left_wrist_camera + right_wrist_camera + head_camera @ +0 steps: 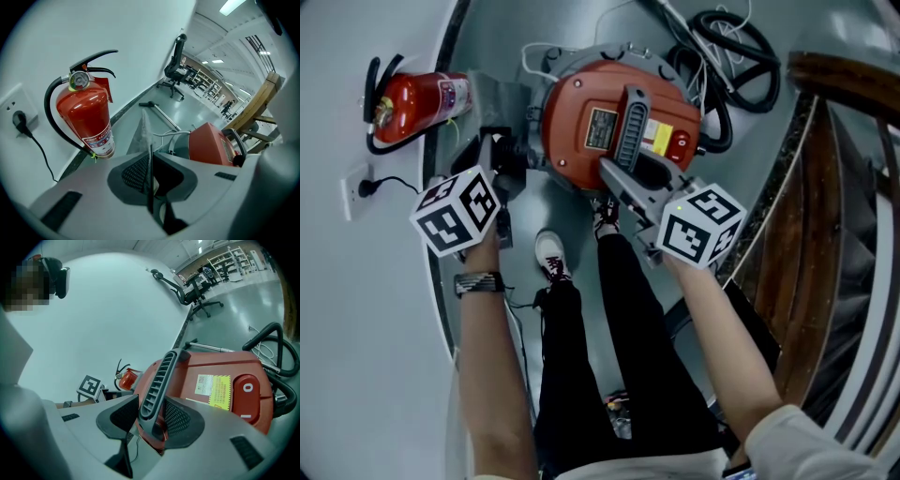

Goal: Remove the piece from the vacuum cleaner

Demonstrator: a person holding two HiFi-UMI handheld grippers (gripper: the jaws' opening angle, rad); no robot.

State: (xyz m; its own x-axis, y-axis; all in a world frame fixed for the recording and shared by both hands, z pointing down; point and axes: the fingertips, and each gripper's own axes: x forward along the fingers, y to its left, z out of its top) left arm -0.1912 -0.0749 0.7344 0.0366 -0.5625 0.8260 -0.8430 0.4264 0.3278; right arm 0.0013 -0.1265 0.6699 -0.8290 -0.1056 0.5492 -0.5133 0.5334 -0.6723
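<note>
The red vacuum (581, 141) sits on the floor (516, 37) with its hose (741, 56) coiled behind it and an extinguisher (86, 117) to its left by the wall. The right gripper (151, 416) has its fingers (180, 420) closed on either side of the ribbed grey handle (159, 380) on top of the body, which looks like a steadying hold. The left gripper (150, 173) is at the vacuum's left side. Its fingers are narrowed almost together on a thin, flat grey piece (146, 133), seen edge-on and sticking up out of the grip toward the extinguisher. In the left gripper view the piece stands beside the red body with floor showing between them, so it appears to be pulled clear of the vacuum. The views do not show where its far end is or which slot it belongs to. The main step looks done or very nearly done. What seems left is to carry the piece well away from the vacuum, put it down, and let go of the handle.
</note>
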